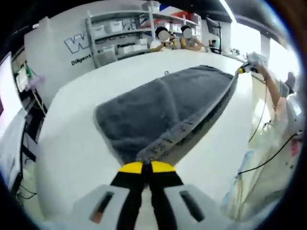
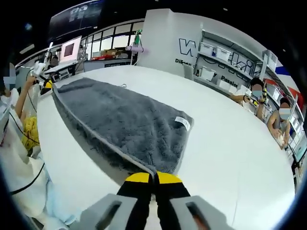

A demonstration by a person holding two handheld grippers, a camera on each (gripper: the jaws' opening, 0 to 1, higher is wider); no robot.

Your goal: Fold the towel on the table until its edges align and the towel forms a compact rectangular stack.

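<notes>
A grey fluffy towel (image 1: 158, 108) lies spread on the white table (image 1: 72, 129), with one long edge lifted and stretched taut between the two grippers. My left gripper (image 1: 146, 166) is shut on one corner of that edge, its yellow-tipped jaws pressed together. The right gripper (image 1: 245, 67) shows at the far end, holding the other corner. In the right gripper view the towel (image 2: 124, 122) runs away from my right gripper (image 2: 153, 176), which is shut on its near corner. A white label (image 2: 183, 122) sits on the towel's right side. The left gripper (image 2: 45, 81) shows at the far end.
A person's sleeve and light clothing (image 1: 271, 143) with black cables hang beside the table's edge. People sit at the far side of the table (image 2: 261, 98). Shelves with white bins (image 1: 120, 33) and a white wall with lettering stand behind.
</notes>
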